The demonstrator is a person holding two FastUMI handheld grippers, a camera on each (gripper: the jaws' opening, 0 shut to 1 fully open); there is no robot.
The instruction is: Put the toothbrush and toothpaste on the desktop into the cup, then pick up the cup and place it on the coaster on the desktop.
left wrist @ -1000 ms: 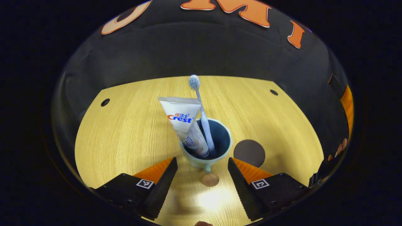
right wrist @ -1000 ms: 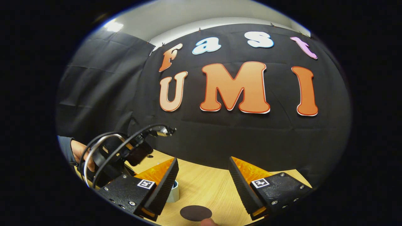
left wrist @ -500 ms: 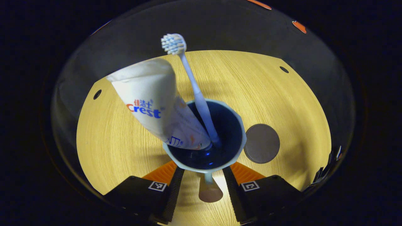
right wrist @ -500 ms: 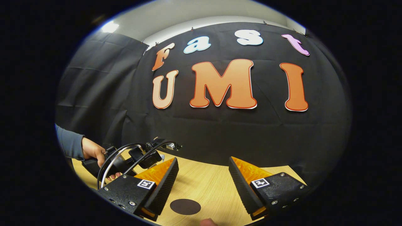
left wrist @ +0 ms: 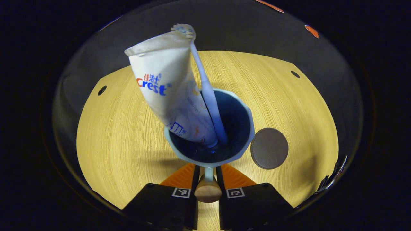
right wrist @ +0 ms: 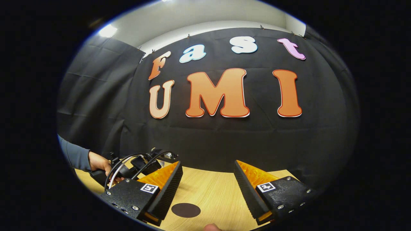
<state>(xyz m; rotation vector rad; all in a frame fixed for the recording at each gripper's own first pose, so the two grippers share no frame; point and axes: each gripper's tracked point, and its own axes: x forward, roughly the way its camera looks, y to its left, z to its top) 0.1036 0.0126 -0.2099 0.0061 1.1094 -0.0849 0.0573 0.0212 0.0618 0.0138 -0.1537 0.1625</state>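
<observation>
A pale blue cup (left wrist: 243,113) with a dark inside stands on the wooden desktop (left wrist: 122,138). A white toothpaste tube (left wrist: 167,86) and a light toothbrush (left wrist: 207,93) lean in it, head up. My left gripper (left wrist: 208,178) is shut on the cup's handle (left wrist: 208,192), a thin stem with a round wooden end. The dark round coaster (left wrist: 269,148) lies just right of the cup. My right gripper (right wrist: 208,189) hangs open over the desktop with nothing between its fingers, the coaster (right wrist: 185,210) below it to the left.
In the right gripper view a hand (right wrist: 98,162) in a grey sleeve holds the other gripper (right wrist: 138,164) at the left. The desktop has small round holes (left wrist: 102,90) near its far corners. Black cloth walls close off the back and sides.
My left gripper moved in on the cup and closed its fingers on the handle. The right gripper stayed open and shifted only slightly.
</observation>
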